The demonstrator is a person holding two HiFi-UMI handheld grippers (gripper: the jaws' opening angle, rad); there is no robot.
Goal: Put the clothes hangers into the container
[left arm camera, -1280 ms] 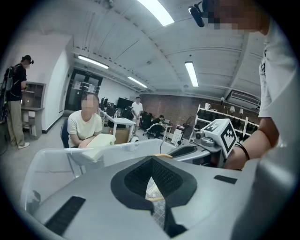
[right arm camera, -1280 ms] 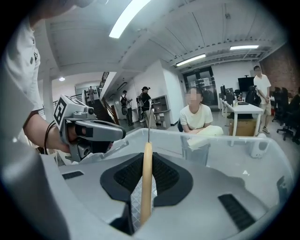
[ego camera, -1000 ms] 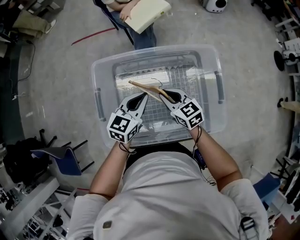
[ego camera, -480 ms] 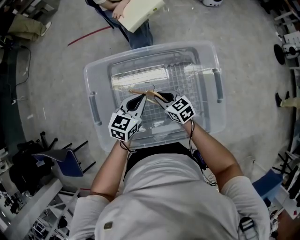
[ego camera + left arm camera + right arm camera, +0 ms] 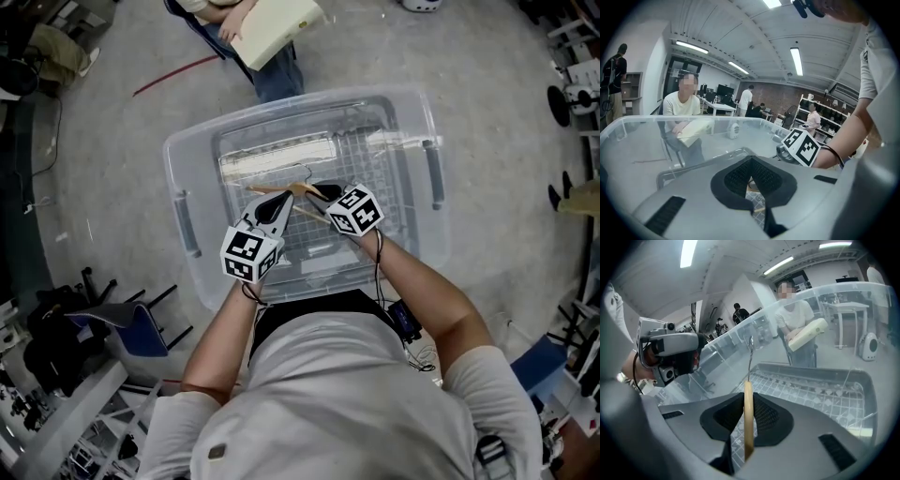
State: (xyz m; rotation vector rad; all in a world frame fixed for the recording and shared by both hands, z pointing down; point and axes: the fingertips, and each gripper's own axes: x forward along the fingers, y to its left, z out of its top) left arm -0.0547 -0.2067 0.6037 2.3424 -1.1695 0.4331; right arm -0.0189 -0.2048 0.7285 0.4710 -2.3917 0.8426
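A wooden clothes hanger point(image 5: 298, 189) with a wire hook hangs over the inside of a clear plastic container point(image 5: 300, 101). My left gripper point(image 5: 279, 199) is shut on one arm of it; a sliver of wood shows between its jaws point(image 5: 751, 165). My right gripper point(image 5: 316, 194) holds the other arm. In the right gripper view the hanger point(image 5: 748, 423) stands edge-on between the jaws point(image 5: 748, 397), which are opening slightly while the pads still touch the wood. The container's gridded floor point(image 5: 820, 392) lies below.
A seated person holds a cream pad point(image 5: 274, 26) just beyond the container. A pale long strip point(image 5: 277, 154) lies inside it at the back. A blue chair point(image 5: 122, 323) stands at the left, and a red cable point(image 5: 178, 73) crosses the floor.
My right gripper has shifted left, closer to the left gripper, carrying the hanger with it. Both grippers still hold the hanger over the container.
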